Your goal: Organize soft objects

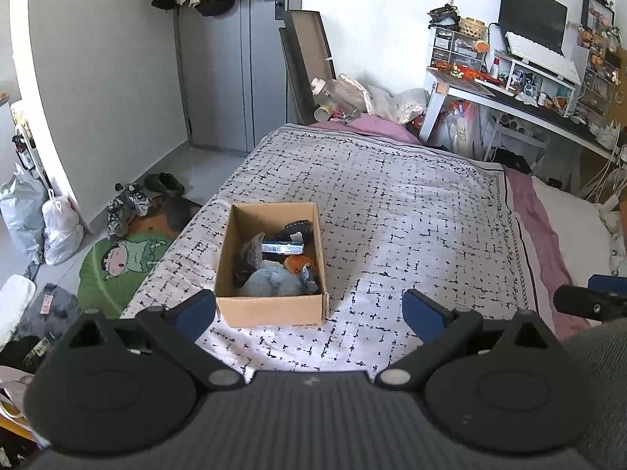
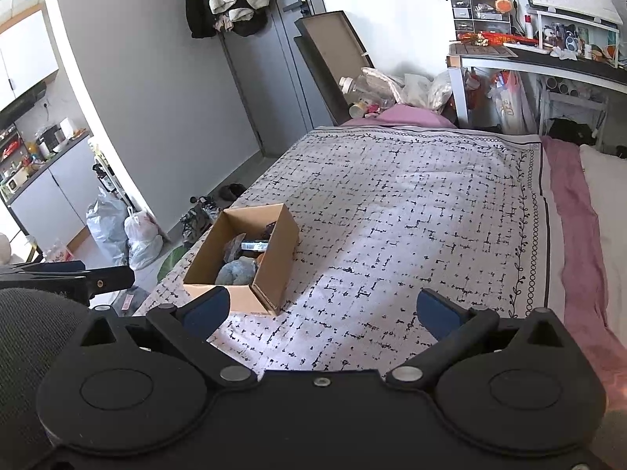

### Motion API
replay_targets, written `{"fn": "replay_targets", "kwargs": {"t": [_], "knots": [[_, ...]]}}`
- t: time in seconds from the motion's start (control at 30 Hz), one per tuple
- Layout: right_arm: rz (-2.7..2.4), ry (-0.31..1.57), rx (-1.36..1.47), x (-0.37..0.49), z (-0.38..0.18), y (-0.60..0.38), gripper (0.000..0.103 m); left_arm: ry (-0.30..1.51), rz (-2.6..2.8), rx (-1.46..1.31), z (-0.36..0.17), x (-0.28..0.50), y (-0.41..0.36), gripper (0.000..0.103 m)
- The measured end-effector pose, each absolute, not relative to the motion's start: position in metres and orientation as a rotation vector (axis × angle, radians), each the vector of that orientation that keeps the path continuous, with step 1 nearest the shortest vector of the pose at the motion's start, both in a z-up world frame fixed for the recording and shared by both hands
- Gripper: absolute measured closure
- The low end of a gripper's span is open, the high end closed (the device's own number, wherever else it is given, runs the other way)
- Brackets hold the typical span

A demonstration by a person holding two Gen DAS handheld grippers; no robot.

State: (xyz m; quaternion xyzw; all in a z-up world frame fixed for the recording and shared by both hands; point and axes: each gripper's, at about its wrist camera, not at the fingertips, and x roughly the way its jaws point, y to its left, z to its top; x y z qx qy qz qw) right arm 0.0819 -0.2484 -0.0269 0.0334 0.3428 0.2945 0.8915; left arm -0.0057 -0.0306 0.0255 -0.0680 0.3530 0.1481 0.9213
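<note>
At lower centre-left of the left wrist frame: cardboard box [image 1: 270, 262] on the patterned bedspread [image 1: 411, 203], long axis running away from the camera, up the frame. Inside it: grey-blue plush [image 1: 274, 282], orange soft item [image 1: 298, 263], dark fabric pieces [image 1: 298, 229], a flat blue-labelled packet [image 1: 283, 248] across the middle. No loose soft objects visible on the bedspread.

Left gripper [image 1: 309, 307]: fingers spread wide, nothing between them; box just ahead, slightly left of its centreline.

Right gripper [image 2: 321, 311]: also spread wide, empty; box [image 2: 243, 258] sits left-of-centre in that frame, seen corner-on.

Judgement: left gripper is nearer and better aligned; items look already gathered.
</note>
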Motion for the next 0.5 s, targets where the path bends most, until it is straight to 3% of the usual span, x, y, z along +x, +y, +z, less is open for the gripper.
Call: {"fn": "replay_targets", "kwargs": {"t": [0.5], "knots": [[0.619, 0.701, 0.062, 0.0806, -0.0257, -0.2487, 0.000, 0.726, 0.318, -0.146, 0.0255, -0.0083, -0.0289, 0.002]]}}
